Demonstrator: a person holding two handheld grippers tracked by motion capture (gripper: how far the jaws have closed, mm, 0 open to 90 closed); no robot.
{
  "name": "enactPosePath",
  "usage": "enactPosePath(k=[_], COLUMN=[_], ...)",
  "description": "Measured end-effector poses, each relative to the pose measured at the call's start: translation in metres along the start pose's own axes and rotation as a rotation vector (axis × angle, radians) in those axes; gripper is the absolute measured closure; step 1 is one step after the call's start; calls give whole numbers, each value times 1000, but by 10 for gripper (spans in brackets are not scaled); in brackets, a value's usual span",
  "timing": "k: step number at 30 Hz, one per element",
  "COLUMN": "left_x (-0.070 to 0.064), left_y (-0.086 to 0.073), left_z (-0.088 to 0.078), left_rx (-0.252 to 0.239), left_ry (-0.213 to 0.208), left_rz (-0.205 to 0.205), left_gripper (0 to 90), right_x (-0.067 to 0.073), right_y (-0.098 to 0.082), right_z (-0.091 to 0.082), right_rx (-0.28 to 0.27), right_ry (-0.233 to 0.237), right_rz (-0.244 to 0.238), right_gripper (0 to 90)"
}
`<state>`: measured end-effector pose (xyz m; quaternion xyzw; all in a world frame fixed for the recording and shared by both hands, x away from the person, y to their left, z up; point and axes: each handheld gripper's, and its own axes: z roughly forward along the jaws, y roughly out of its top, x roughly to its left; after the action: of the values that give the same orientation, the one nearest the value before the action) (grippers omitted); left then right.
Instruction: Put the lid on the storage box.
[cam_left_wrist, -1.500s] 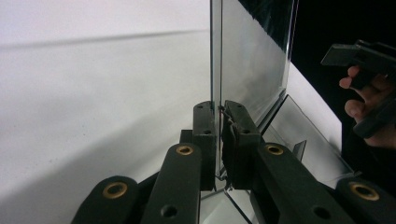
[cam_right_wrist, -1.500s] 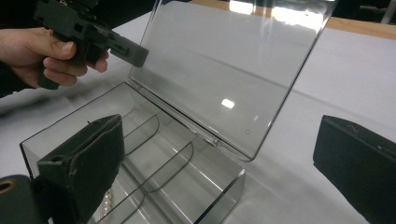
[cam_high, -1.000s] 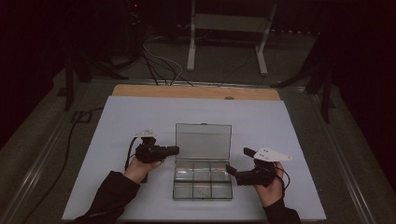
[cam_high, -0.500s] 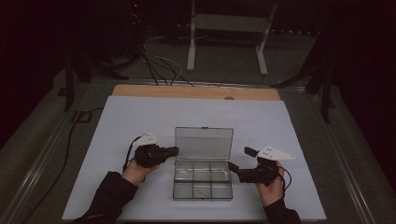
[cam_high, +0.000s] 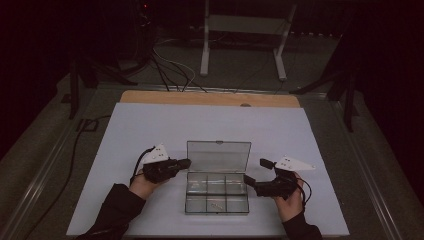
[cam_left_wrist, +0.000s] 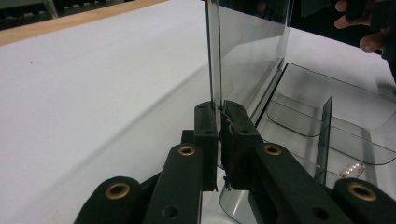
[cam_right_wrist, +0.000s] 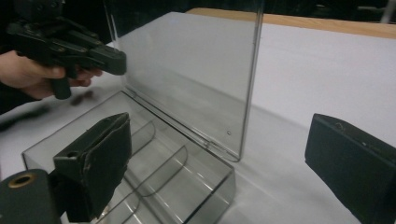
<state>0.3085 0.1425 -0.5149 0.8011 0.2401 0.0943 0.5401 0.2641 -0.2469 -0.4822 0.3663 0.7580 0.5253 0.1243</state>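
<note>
The clear plastic box is looking glossy and smooth, its upright lid gleaming like glass. The left gripper is showing matt black plastic with brass-coloured eyelets. The table cover is appearing matt white, with bare wood edging the far side.

blk grippers, brass screws, dark sleeves

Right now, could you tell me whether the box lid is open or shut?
Open: the lid stands upright behind the compartments, pinched at its edge by the left gripper.

A small pale thing in the box, right of the left claw, is too blurred to identify.
</note>
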Motion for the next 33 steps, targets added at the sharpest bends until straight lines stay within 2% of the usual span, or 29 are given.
enactPosePath(k=[3, 7, 10, 15, 19, 21, 22, 24, 31, 33], left_x=[-1, -5, -6, -9, -10, -11, -11, -11, -12, -13], left_y=[-1, -2, -3, -4, -5, -6, -6, -8, -10, -10], left_z=[-1, -3, -4, -6, -7, -8, -8, -8, -10, -11], left_rx=[-4, -17, -19, -21, -28, -32, -33, -42, -50, -47], left_ry=[1, 5, 3, 8, 8, 10, 9, 3, -6, -3], left_rz=[37, 104, 140, 191, 221, 234, 239, 250, 270, 278], left_gripper=[869, 870, 871, 871, 871, 870, 869, 868, 857, 857], right_x=[0, 1, 2, 0, 0, 0, 1, 0, -4, -5], right_y=[1, 1, 1, 0, -3, -4, -3, -3, -2, -2], right_z=[-1, -1, 0, 0, -2, -1, -1, 0, 1, 1], right_rx=[-5, 37, 54, 64, 101, 114, 124, 126, 137, 139], right_ry=[13, 42, 72, 83, 97, 116, 120, 134, 155, 162], right_rz=[4, 66, 88, 157, 141, 142, 146, 158, 192, 196], right_gripper=[75, 75, 79, 177, 390, 463, 586, 616, 900, 900])
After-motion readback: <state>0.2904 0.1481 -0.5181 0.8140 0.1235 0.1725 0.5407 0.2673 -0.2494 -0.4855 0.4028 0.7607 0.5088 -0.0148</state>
